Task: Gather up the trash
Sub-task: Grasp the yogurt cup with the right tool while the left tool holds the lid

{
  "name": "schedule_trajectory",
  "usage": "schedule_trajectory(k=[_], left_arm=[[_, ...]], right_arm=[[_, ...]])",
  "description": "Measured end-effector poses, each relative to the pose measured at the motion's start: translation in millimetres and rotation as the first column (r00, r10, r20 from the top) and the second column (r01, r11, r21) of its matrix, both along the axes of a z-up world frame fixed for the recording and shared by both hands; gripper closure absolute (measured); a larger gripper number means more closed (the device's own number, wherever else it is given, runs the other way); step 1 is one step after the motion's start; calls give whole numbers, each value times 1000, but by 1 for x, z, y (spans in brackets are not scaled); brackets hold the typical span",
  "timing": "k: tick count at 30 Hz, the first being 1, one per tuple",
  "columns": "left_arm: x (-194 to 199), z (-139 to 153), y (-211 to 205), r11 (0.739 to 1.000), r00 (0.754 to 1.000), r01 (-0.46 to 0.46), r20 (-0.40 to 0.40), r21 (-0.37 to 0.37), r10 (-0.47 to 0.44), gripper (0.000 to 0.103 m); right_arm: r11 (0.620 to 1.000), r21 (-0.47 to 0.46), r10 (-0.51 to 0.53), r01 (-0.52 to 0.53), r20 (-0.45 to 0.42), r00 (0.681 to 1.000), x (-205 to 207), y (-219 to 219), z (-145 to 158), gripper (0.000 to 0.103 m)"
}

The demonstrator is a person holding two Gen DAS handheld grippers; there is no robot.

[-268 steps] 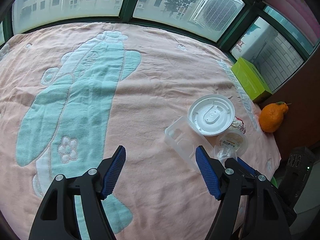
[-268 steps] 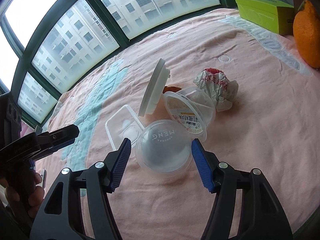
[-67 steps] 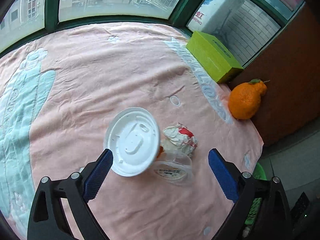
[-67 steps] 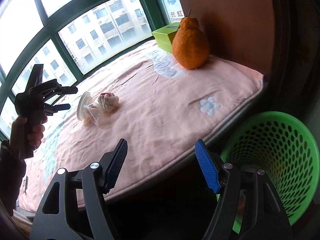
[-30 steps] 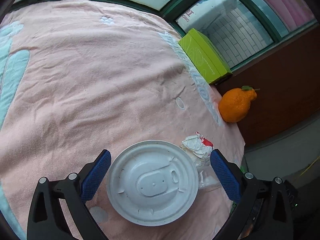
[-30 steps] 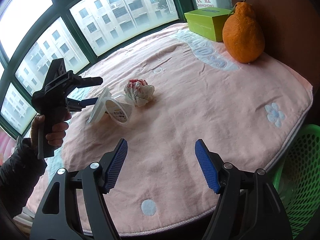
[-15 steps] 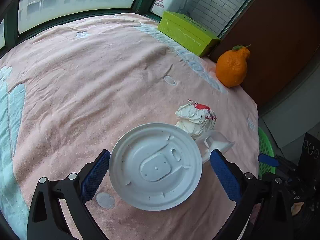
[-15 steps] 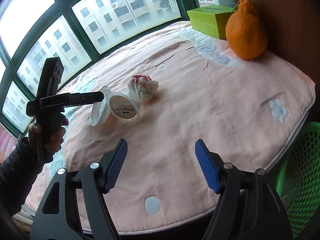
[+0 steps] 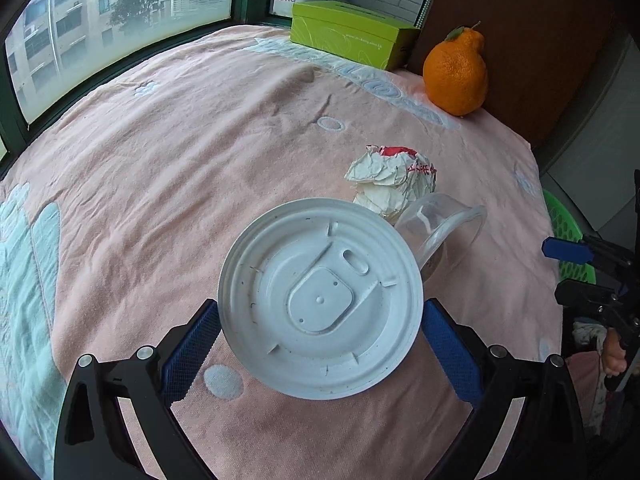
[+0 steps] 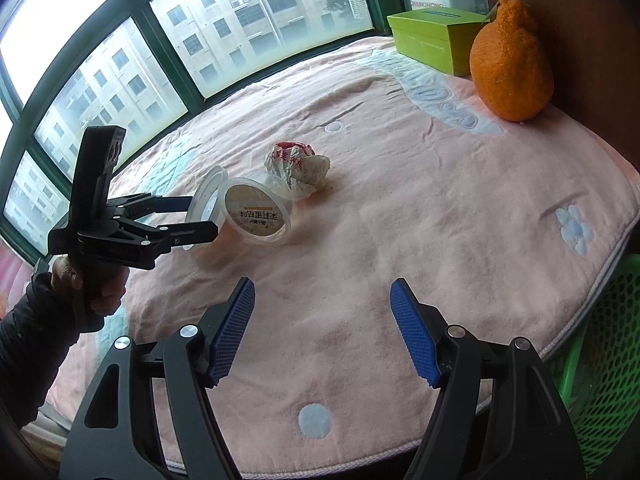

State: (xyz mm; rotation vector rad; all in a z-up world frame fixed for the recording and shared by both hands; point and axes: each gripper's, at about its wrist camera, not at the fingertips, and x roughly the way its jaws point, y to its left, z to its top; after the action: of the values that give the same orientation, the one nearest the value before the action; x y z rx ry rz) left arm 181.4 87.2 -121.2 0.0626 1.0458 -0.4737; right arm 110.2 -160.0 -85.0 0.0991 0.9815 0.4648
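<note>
A white round lid (image 9: 320, 300) leans on a clear plastic cup (image 9: 444, 232) lying on its side on the pink cloth (image 9: 200, 160). A crumpled white-and-red wrapper (image 9: 392, 180) lies just behind them. My left gripper (image 9: 320, 320) is open, and the lid fills the gap between its blue pads with its rim at both. The right wrist view shows the left gripper (image 10: 200, 216) straddling the lid (image 10: 206, 200) beside the cup (image 10: 258, 212) and wrapper (image 10: 298, 164). My right gripper (image 10: 322, 332) stands open over bare cloth, nothing between its fingers.
A large orange fruit (image 10: 512, 60) and a green box (image 10: 432, 36) sit at the far right by the brown wall. A green mesh basket (image 10: 600, 360) stands below the cloth's right edge. Windows run along the far side. A hand and dark sleeve (image 10: 36, 320) hold the left gripper.
My left gripper has rolled and moved in on the lid, which now spans the whole gap between its pads. The right gripper has stayed where it was.
</note>
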Motion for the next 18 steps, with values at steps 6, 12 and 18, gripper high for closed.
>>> schedule_trajectory(k=[6,12,18], left_arm=[[-6,2,3,1000,999,-17,51,1,17,12],[-11,18,16,998,994,-57,90,-32,60,14],[-19,42,39,992,986,-102,123,-74,110,14]], right_arm=[[1000,-6,14,-14,9,1000,7,8,2,33],[999,2,33,-33,21,999,18,24,3,33],[998,0,63,-63,20,998,32,50,-2,33]])
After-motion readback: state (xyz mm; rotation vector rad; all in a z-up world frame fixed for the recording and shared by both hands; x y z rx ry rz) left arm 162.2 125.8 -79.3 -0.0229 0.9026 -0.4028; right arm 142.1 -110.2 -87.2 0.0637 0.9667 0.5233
